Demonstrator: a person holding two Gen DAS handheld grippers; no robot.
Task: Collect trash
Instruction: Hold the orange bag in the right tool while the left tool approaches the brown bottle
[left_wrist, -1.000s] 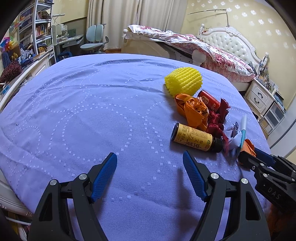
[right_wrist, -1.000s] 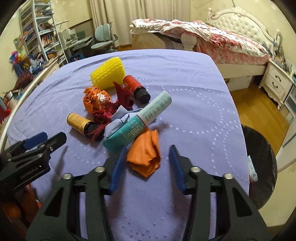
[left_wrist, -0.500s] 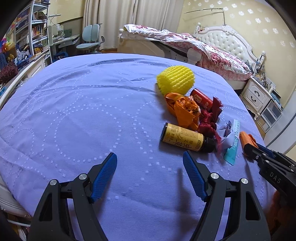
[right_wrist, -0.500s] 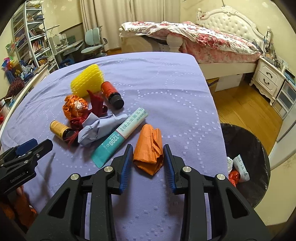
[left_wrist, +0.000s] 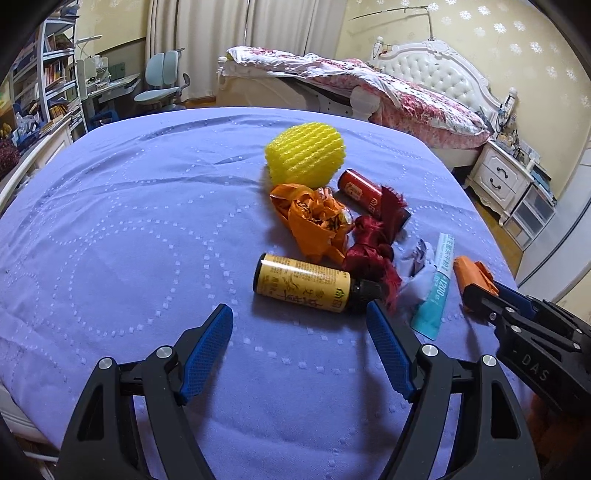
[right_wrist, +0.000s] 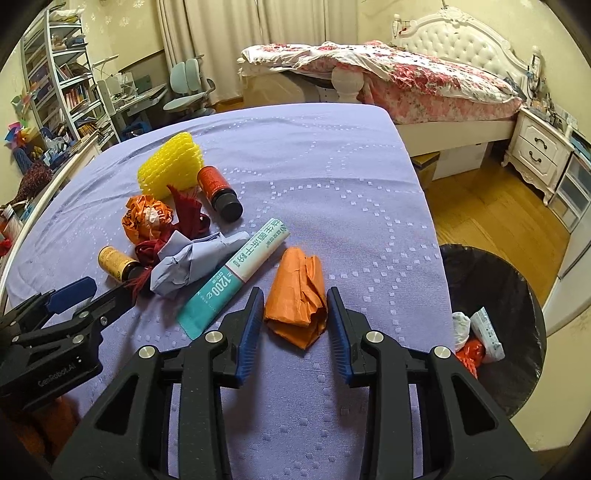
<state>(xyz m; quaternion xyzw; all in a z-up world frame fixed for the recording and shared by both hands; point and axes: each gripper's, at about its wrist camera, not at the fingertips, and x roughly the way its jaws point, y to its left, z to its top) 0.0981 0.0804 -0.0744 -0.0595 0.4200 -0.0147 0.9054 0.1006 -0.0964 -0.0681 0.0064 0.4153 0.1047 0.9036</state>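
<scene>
Now right tool (right_wrist: 295, 325) pinches the crumpled orange wrapper (right_wrist: 297, 295) at lower centre, on the purple desk (right_wrist: 332, 177). Lift clear before swinging to the black bin (right_wrist: 517, 295) (lower right). Left tool (left_wrist: 299, 343) stays spread, empty.

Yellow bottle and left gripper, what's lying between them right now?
Nothing. In the left wrist view only bare purple cloth lies between the open left gripper and the yellow bottle, which lies on its side just ahead.
</scene>
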